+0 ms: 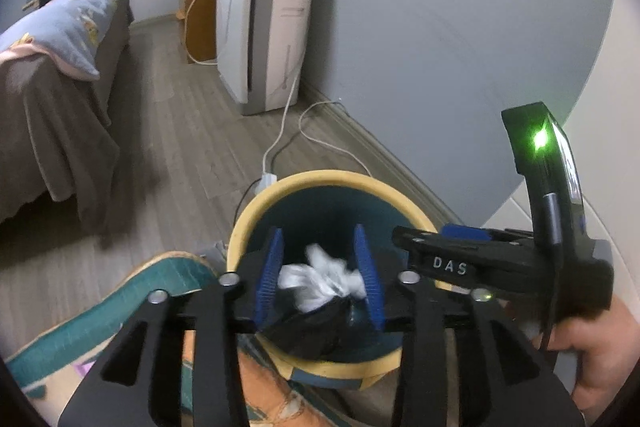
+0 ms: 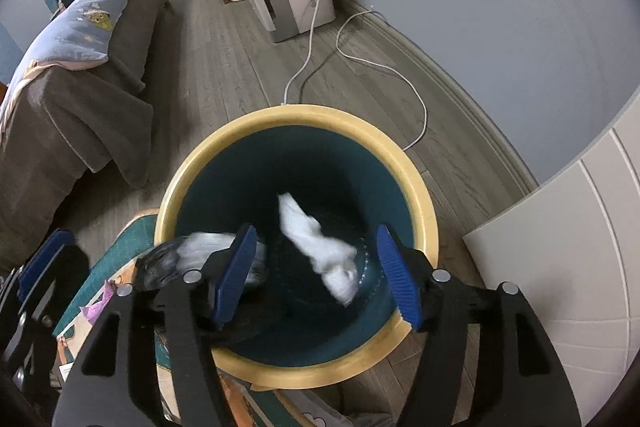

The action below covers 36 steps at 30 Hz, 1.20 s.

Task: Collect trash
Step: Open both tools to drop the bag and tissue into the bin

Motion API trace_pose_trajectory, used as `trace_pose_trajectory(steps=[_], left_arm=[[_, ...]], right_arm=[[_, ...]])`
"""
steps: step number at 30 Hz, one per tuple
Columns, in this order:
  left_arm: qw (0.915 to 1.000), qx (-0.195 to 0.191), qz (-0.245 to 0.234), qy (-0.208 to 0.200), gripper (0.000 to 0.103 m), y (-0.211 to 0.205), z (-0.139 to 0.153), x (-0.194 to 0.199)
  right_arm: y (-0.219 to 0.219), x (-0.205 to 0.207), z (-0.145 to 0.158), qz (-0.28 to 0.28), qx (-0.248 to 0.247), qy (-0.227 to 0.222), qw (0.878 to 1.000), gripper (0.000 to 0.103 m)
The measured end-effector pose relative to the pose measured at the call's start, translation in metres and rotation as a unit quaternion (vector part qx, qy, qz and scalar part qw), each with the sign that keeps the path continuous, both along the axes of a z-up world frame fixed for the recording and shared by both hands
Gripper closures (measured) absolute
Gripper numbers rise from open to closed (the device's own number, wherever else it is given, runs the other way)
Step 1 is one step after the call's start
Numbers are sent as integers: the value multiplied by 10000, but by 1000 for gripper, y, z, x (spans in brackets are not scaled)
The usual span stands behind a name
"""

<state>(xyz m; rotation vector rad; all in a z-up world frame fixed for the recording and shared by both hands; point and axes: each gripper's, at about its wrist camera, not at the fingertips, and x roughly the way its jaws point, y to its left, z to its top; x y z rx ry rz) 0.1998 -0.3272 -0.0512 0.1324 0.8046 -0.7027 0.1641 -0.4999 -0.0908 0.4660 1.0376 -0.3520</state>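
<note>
Two bits of trash sit over the bin [image 2: 296, 373] mouth: white crumpled paper [image 2: 320, 247] in mid-air inside the teal well, blurred, and a black bag w/ white tissue [image 1: 320, 277] between the left gripper [image 1: 320, 277] pads. Left jaws stand roughly half open; pads look clear of the bundle, so it seems let go, not gripped. Right gripper [image 2: 316, 277] jaws are wide open, holding nothing; paper lies between them in the picture but looks lower down, apart from the pads.

Step in hand, I'd judge: the drop. To do it well, keep both grippers over the centre of the yellow rim, jaws apart till the stuff clears the pads, then lift straight up so nothing snags or tips the bin.

Bin stands on wood floor [image 2: 224, 75] by a teal mat [image 1: 132, 307]; white cable [image 2: 400, 75] just behind.

Readable text: "DAS" on the right gripper's side; nothing else legible.
</note>
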Motion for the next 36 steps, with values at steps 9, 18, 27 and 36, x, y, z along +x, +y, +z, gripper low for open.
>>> trace_pose_trajectory(steps=[9,18,27,36], left_arm=[[9971,149,667,-337,8,43,14,-2],[9843,392,1668,-427,6,148,36,-21],[9652,904,2380,-590,5,255,45,-77],[9490,978,2957,-489,5,325,41,-133]], right_arm=[[12,2,11,110,-132,-112,9998,6],[52,8,37,438,-660,-214,9966,6],[122,6,68,1058,-1073,-411,9877,6],[213,-22,93,2176,-1181,-925,9644,6]])
